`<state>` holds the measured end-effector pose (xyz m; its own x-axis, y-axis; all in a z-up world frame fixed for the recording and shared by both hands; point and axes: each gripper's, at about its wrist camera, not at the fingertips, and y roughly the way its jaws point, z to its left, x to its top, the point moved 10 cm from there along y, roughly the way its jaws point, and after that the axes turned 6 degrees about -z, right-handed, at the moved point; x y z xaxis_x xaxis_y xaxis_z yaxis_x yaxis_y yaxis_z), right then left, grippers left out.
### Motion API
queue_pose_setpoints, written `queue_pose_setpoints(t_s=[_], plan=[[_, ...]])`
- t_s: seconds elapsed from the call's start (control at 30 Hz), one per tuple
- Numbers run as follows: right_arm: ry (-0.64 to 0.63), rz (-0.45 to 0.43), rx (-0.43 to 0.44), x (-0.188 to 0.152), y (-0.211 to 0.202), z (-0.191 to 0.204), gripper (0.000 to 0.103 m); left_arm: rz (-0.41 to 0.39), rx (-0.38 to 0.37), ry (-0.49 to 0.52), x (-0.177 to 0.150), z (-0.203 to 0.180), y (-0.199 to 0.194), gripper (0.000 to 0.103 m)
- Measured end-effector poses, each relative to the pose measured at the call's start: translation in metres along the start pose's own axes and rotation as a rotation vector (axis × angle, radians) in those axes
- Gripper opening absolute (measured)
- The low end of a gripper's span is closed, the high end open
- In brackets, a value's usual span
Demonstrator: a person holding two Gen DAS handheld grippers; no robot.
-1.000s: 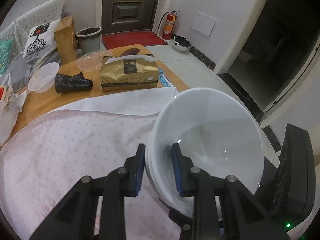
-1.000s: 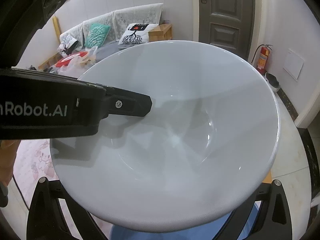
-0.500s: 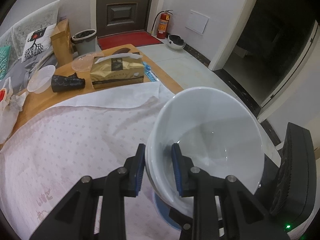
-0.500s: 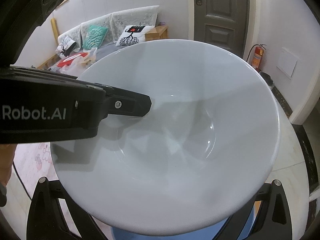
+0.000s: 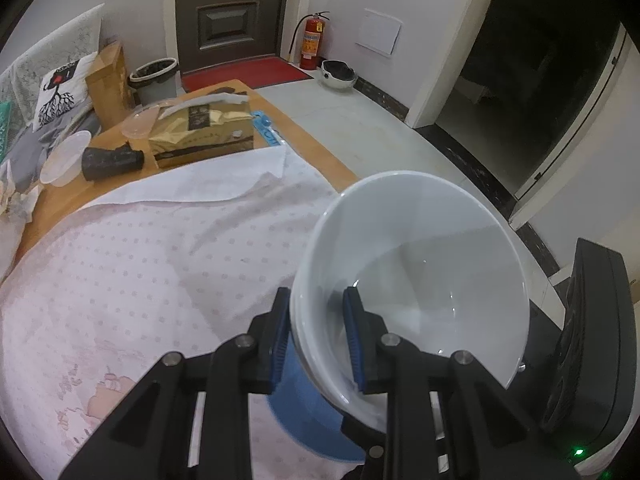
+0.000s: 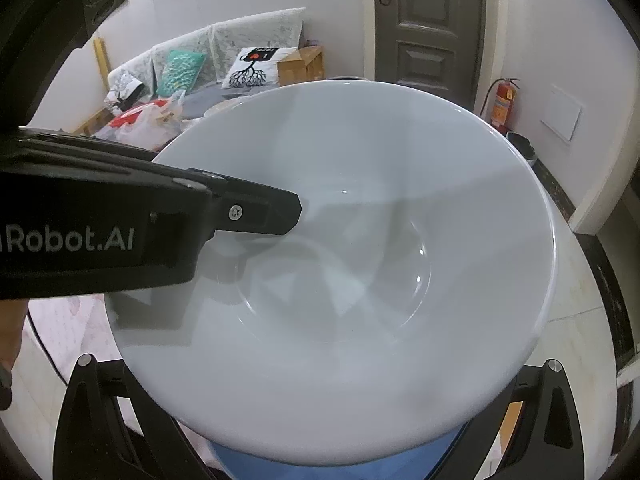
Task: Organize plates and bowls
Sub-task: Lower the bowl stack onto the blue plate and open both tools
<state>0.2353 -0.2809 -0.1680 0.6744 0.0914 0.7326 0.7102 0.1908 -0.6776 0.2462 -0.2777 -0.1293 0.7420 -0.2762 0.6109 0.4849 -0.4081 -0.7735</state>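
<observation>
showing left gripper [image 5: 316, 332] pinching white bowl [image 5: 420, 264] rim.

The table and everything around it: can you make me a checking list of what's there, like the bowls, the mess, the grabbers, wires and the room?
Surface: wooden table partly under a pink dotted cloth.
Job's things: large white ceramic bowl, tilted, above a blue bowl.
Clutter: gold tissue box, black pouch, clear plastic bowl.
Grippers: left gripper has its blue-padded fingers clamped across the white bowl's rim; right gripper's fingertips are hidden under the bowl.
Cables: nothing seen clearly.
Surroundings: dark door, red fire extinguisher, grey bin, sofa with cushions.
</observation>
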Motion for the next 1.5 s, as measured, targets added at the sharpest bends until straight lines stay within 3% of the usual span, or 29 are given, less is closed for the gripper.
queue_pose_setpoints(t_s=[0.63, 1.5], plan=[[0.022, 0.040, -0.032, -0.040, -0.008, -0.032, 0.098, 0.047, -0.037, 0.026, -0.023, -0.039, 0.034, 0.022], [-0.012, 0.093, -0.002, -0.061, 0.010, -0.011, 0.098, 0.093, -0.030, -0.007, -0.049, -0.018, 0.044, 0.022]])
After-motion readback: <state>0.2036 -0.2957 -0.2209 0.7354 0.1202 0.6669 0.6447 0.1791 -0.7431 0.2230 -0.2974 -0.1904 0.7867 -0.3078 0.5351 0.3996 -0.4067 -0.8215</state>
